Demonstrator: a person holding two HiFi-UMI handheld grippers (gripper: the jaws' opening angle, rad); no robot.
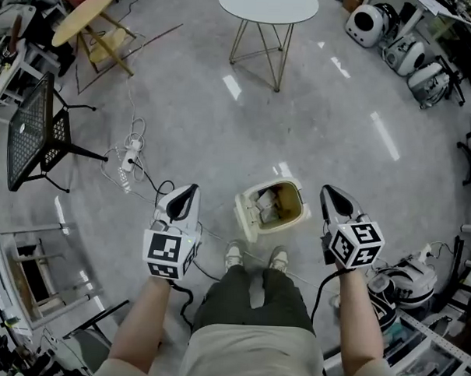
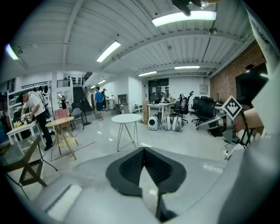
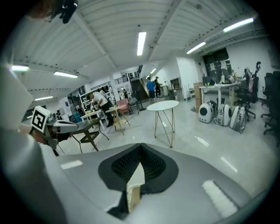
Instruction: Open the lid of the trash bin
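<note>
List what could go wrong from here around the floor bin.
1. The cream plastic trash bin stands open right at the person's pale shoes; a step could tip it.
2. Cables from the white power strip trail over the grey floor near the feet; a foot might snag one.
3. Neither gripper view shows the bin, so aiming down could be off.

Trash bin (image 1: 271, 208): cream, tan & white inside. Left gripper (image 1: 187, 190) & right gripper (image 1: 331, 192): light grey shells, black ribbed pads, blk/wht square markers on cubes. Floor (image 1: 223, 113): glossy grey w/ white glare streaks. Round table (image 1: 268, 5): white top, gold wire legs. Small table (image 1: 83, 17): yellow top, wood legs. Mesh chair (image 1: 31, 131): black grid. Power strip (image 1: 129, 157): white. Shorts (image 1: 250, 297): olive.
</note>
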